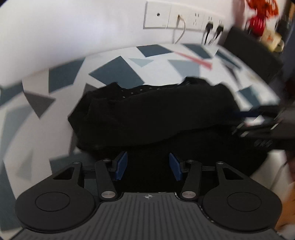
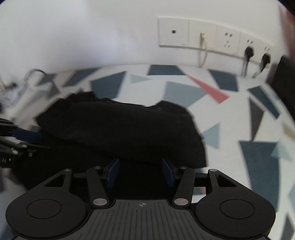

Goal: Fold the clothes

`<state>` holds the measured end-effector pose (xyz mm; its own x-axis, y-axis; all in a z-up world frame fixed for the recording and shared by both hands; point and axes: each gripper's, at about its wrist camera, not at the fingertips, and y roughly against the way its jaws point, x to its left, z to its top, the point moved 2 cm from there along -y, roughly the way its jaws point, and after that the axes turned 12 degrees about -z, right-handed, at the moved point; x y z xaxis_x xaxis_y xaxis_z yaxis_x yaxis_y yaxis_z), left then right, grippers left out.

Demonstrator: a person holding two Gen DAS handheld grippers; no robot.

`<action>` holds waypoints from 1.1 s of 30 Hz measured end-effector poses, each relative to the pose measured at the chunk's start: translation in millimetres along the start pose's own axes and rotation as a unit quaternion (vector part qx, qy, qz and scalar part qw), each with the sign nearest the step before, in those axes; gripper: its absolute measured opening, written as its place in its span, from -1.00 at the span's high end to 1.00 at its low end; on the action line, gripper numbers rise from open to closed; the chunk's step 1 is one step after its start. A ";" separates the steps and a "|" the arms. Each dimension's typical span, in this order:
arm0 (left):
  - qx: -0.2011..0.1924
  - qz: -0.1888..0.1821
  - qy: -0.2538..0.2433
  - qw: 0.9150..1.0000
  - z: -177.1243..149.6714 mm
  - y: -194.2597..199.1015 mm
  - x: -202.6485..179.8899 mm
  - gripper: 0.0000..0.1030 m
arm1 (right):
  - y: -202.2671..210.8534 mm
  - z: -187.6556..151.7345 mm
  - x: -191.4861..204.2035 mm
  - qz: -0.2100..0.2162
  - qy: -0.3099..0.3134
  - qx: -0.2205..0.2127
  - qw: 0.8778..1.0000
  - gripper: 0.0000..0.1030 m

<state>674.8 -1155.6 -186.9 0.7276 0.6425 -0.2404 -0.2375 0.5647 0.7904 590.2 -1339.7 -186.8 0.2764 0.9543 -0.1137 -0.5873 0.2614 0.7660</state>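
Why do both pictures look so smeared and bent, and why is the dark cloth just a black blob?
Left wrist view: the edges smear with motion blur, the wall sockets curve from the fisheye lens, and the black garment shows almost no folds. Right wrist view: the left edge is blurred, the patterned tabletop bows, and the garment stays dark.

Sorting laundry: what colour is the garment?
Black garment, clearest in the right wrist view.
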 end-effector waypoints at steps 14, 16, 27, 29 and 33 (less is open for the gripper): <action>-0.095 0.103 0.052 0.989 86.1 -23.6 47.5 -0.01 | -45.3 70.4 -28.0 -0.043 -0.028 -0.041 0.998 0.05; -0.115 0.093 0.065 0.987 103.6 -17.3 52.7 -0.01 | -47.1 90.0 -44.3 -0.033 -0.086 -0.050 0.994 0.04; -0.066 0.045 0.074 0.994 52.0 21.0 48.5 -0.18 | -10.7 27.9 -22.5 0.035 0.094 -0.029 0.995 -0.30; -0.041 0.032 0.068 0.996 32.5 17.0 39.5 -0.18 | -18.0 15.7 -21.6 0.035 0.099 -0.006 0.994 -0.30; -0.002 0.044 0.074 0.996 4.1 2.4 25.7 -0.20 | -37.6 28.2 -22.1 0.048 0.117 -0.005 0.992 -0.37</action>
<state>695.5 -1139.8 -188.9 0.6016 0.7583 -0.2509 -0.2993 0.5053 0.8094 627.6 -1374.7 -195.2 0.0357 0.9821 -0.1849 -0.6100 0.1679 0.7744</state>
